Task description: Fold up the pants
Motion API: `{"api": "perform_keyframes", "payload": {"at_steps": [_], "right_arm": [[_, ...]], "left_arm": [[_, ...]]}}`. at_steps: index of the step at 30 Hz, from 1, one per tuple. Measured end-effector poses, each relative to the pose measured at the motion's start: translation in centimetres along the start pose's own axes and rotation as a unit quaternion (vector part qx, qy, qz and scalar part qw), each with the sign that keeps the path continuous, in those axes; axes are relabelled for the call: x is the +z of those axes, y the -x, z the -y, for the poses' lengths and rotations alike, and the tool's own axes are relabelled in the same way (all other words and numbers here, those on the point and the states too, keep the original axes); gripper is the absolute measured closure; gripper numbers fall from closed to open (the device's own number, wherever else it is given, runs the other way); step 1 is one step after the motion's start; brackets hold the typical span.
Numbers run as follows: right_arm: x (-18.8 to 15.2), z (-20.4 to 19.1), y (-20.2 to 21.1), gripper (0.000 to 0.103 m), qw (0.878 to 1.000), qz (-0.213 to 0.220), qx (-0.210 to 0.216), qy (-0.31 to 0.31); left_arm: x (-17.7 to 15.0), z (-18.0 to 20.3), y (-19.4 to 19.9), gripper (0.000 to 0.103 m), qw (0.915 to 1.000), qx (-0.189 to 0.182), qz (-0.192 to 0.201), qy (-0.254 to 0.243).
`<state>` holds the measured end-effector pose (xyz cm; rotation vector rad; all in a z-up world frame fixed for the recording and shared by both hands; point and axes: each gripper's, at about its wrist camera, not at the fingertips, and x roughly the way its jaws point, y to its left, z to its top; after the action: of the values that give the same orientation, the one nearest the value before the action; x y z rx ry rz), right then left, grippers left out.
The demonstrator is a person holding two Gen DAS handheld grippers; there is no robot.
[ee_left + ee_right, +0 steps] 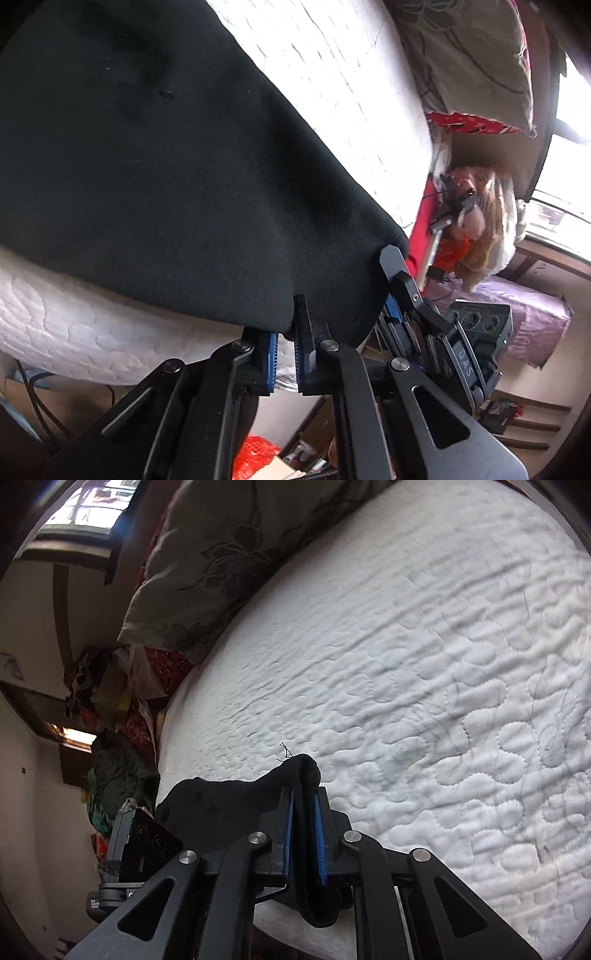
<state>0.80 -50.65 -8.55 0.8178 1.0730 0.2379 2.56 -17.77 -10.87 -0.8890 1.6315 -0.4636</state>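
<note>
The black pants (155, 177) spread across the white quilted mattress (332, 74) and fill most of the left wrist view. My left gripper (286, 328) is shut on the pants' near edge, lifted over the mattress edge. My right gripper (391, 280) shows there too, gripping the same edge further right. In the right wrist view, my right gripper (304, 794) is shut on a bunched fold of the black pants (229, 805), held just above the mattress (424, 701). The left gripper's body (140, 842) shows at lower left.
A grey floral pillow (221, 561) lies at the far end of the mattress, also in the left wrist view (472, 62). A doll and clutter (476, 221) sit beside the bed. Piled clothes (110, 701) lie past the mattress edge. A window (569, 184) is at right.
</note>
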Motion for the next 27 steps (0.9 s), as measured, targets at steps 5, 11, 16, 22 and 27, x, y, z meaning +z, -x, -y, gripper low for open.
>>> {"api": "perform_keyframes", "payload": {"at_steps": [5,11,16,22,27], "right_arm": [[-0.4,-3.5,0.9,0.093,0.999,0.002,-0.014,0.029],[-1.0,-7.3,0.9,0.093,0.999,0.006,-0.007,0.047],[-1.6,-11.3,-0.4,0.093,0.997,-0.004,-0.003,0.072],[-2.6,-15.4,-3.6,0.093,0.996,-0.025,0.01,0.083],[-3.6,-17.9,-7.3,0.093,0.995,-0.048,0.014,0.085]], "left_arm": [[-0.2,-0.5,2.2,0.098,0.9994,-0.033,0.006,0.006],[0.2,-2.0,5.5,0.098,0.9969,-0.071,0.025,0.021],[1.1,-4.1,8.3,0.098,0.9928,-0.103,0.04,0.048],[2.1,-7.5,11.2,0.098,0.9866,-0.127,0.061,0.081],[2.9,-10.4,12.5,0.098,0.982,-0.138,0.069,0.109]]}}
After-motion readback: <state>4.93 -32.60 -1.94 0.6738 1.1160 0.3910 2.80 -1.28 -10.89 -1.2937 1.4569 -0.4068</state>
